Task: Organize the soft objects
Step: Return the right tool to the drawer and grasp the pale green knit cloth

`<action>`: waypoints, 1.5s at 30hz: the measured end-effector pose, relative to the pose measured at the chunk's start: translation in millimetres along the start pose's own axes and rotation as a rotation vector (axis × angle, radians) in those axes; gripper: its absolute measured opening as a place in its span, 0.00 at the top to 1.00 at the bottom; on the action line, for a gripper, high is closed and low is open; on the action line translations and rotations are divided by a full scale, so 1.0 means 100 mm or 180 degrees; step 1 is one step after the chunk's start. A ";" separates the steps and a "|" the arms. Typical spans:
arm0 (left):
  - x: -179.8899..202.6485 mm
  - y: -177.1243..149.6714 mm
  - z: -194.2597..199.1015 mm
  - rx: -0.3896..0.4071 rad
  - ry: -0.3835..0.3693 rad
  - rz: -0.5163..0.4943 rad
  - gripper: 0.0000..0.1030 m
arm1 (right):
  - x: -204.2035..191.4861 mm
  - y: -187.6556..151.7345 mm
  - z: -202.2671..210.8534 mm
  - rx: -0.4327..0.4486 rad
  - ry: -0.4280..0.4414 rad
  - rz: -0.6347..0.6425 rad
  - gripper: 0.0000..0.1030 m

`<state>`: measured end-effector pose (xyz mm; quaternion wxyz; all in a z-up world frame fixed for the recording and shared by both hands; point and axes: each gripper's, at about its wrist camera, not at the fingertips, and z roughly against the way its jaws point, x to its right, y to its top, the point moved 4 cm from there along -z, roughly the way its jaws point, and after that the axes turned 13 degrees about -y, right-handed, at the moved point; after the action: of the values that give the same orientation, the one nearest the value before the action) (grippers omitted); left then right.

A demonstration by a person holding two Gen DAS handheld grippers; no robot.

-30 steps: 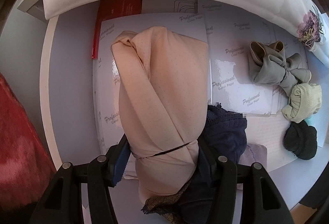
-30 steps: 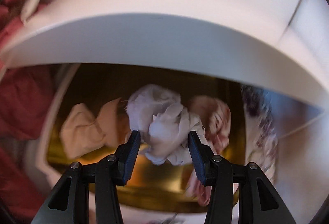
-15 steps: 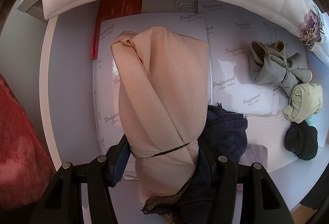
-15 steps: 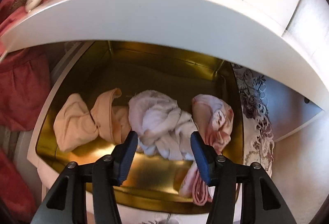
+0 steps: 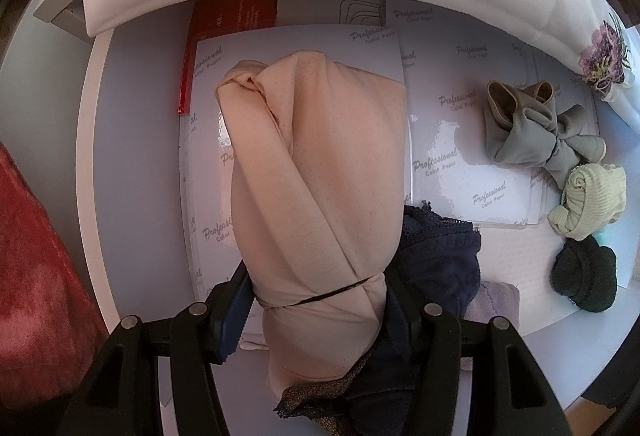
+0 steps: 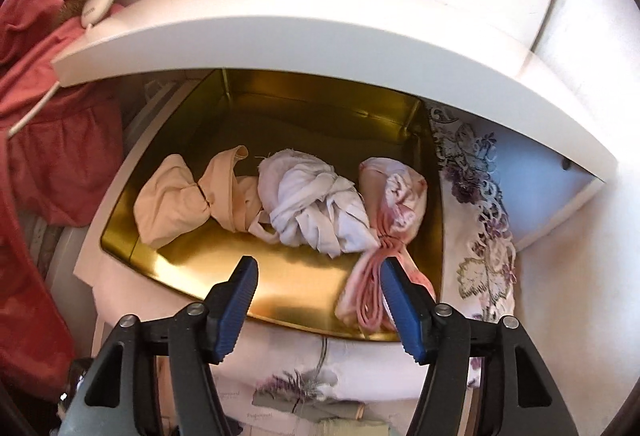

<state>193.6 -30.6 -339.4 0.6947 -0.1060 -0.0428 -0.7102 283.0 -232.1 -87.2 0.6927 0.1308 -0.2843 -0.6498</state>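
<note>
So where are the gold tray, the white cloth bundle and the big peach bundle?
gold tray point(image 6: 256, 292): right wrist view, bare floor near its front.
white cloth bundle point(image 6: 316, 196): right wrist view, its middle.
peach bundle point(image 5: 320, 188): left wrist view, its broad middle.

Peach dotted bundle point(image 5: 320, 172), gold tray point(image 6: 280, 280), white bundle point(image 6: 316, 204).

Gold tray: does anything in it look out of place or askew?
Yes, one thing: the pink striped bundle trails its loose tail over the gold tray's front rim. The peach bundle and white bundle lie fully inside.
</note>
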 end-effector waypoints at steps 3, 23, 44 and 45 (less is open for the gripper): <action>0.00 0.00 0.00 0.0000 -0.0005 0.0005 0.42 | 0.12 -0.08 0.13 0.0018 0.0054 -0.0116 0.35; -0.01 0.01 -0.01 -0.0003 -0.0012 -0.0008 0.42 | 0.63 -1.62 -0.16 -0.1380 0.0119 -0.0607 0.25; -0.30 0.03 0.03 0.0011 -0.0591 0.0615 0.41 | 0.43 -2.01 -1.02 -0.1887 0.0091 -0.0446 0.31; -0.33 0.03 0.04 0.0016 -0.0656 0.0677 0.40 | 0.39 -1.99 -1.01 -0.1861 0.0053 -0.0370 0.32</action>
<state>197.7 2.2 -342.8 0.7582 -0.1806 -0.1043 -0.6178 175.9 -313.6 -269.0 0.6650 -0.0528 -0.0715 -0.7415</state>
